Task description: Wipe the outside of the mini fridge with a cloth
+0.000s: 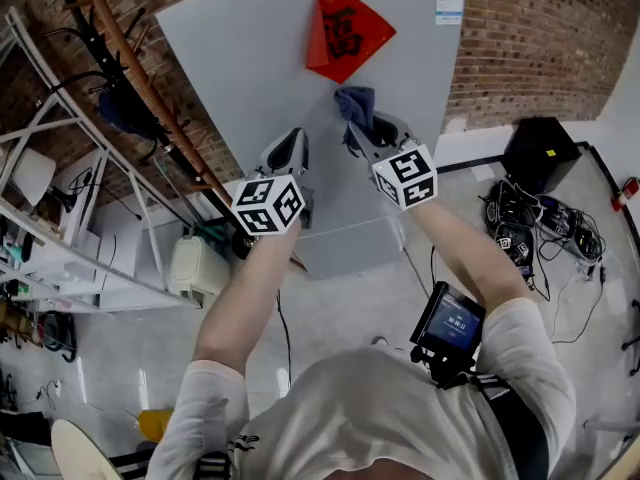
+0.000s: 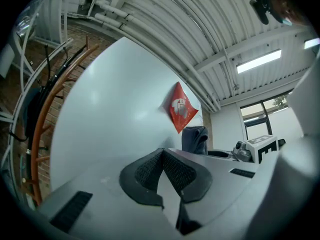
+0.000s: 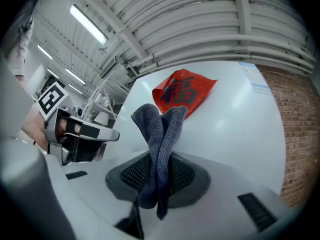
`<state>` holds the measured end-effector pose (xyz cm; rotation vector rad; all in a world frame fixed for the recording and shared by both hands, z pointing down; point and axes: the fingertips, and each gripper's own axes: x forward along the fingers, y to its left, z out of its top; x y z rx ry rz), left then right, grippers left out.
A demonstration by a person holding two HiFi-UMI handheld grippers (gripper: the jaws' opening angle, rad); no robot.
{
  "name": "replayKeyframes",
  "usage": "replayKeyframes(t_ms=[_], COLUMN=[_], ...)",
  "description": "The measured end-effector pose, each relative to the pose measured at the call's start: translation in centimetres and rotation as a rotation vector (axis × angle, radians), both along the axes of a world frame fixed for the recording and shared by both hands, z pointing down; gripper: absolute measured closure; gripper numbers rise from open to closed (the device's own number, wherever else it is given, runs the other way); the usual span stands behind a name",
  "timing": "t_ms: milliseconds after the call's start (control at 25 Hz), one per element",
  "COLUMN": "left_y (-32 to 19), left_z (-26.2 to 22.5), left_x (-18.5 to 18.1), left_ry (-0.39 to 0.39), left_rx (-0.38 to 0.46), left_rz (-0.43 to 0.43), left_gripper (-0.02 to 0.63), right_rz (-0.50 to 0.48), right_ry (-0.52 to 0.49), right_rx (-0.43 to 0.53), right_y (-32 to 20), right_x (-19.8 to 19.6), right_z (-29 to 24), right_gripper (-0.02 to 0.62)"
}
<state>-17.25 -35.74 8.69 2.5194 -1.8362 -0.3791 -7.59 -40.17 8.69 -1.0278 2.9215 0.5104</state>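
Right claw [image 3: 159, 181] is pinching the cloth [image 3: 160, 129] near the fridge [image 3: 240, 129] ahead, left claw [image 2: 162, 176] is idling pressed together and empty, wiping probably just starting.

It looks like a workshop or lab: brick wall [image 1: 530, 38], metal shelves [image 1: 60, 218], loose cables [image 1: 540, 233] on the floor [image 1: 340, 298], ribbed metal ceiling [image 2: 175, 14] with strip lights [image 2: 259, 61].

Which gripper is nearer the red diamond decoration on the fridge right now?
Right. The right gripper, clamping the cloth, sits just below the red decoration, with the cloth's tip close under it. The left gripper, shut and empty, is lower and further left.
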Motion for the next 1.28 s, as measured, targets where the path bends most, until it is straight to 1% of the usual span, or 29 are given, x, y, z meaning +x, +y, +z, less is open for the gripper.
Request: replayKeyframes(t_ms=[200, 360, 480, 600, 760, 880, 1080, 1280], left_y=[2.9, 5.0, 6.5, 7.4, 8.2, 8.2, 7.0, 4.9], left_z=[1.7, 3.1, 4.4, 5.9, 7.0, 7.4, 7.8, 8.3], left_x=[-6.7, -11.0, -14.0, -16.0, -18.1, -18.6, -17.7, -15.1], left_ry=[-0.017, -0.016, -0.026, -0.027, -0.034, -0.036, -0.033, -0.023], left_rx=[-0.028, -0.053, -0.083, -0.116, -0.140, -0.147, -0.155, -0.167], left_rz=[-0.089, -0.145, -0.177, -0.192, -0.199, -0.192, -0.161, -0.116], left_gripper=[0.601, 0.603, 0.603, 0.602, 0.603, 0.603, 0.602, 0.603], right_rz=[-0.116, -0.190, -0.225, -0.223, -0.186, -0.168, -0.174, -0.145], right_ry=[0.052, 0.086, 0.102, 0.122, 0.143, 0.150, 0.146, 0.134], right_rx=[-0.017, -0.025, -0.026, -0.048, -0.074, -0.070, -0.059, -0.046], right_y=[4.2, 7.0, 8.3, 8.5, 7.5, 6.7, 7.0, 5.9], right_x=[-8.6, -14.6, -18.6, -21.2, -23.2, -23.7, -23.0, -20.0], right_z=[2.9, 4.7, 6.2, 8.0, 9.8, 10.4, 9.9, 9.3], right_gripper=[0.511, 0.511, 0.511, 0.511, 0.511, 0.511, 0.511, 0.511])
